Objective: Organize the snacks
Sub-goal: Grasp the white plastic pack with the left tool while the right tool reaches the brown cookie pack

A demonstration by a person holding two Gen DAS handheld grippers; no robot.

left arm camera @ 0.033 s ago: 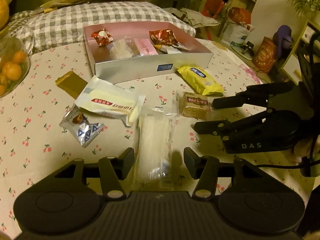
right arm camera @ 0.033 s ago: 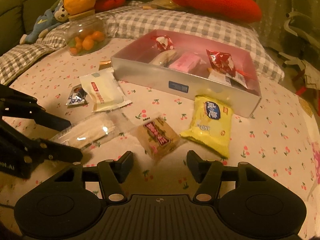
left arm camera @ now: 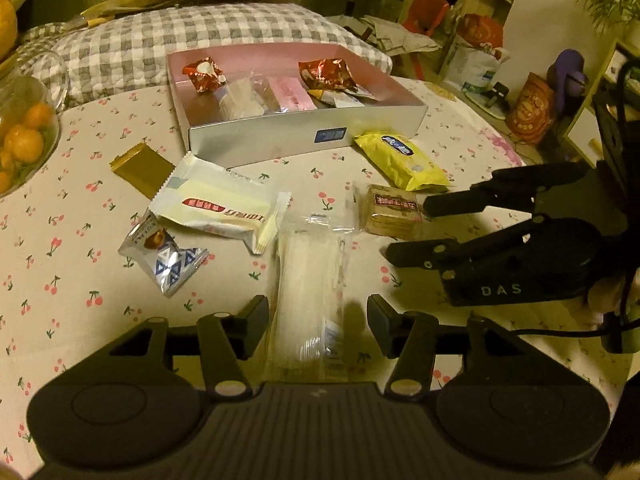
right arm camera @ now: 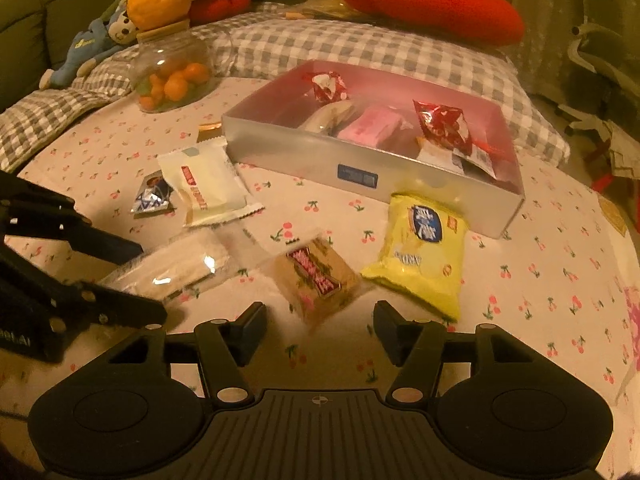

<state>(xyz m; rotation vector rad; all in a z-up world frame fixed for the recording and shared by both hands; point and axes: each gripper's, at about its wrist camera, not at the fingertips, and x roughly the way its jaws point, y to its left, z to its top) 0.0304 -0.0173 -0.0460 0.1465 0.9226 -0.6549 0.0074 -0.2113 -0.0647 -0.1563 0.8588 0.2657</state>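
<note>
Clear long packet: near end hidden behind left gripper body, contents blurred (pale sticks, cannot tell what). Brown biscuit pack smeared, label unreadable. Glass jar cut off by left edge. Snacks at box right end overlap, lower ones hidden. Right gripper rear cut by right edge.
</note>
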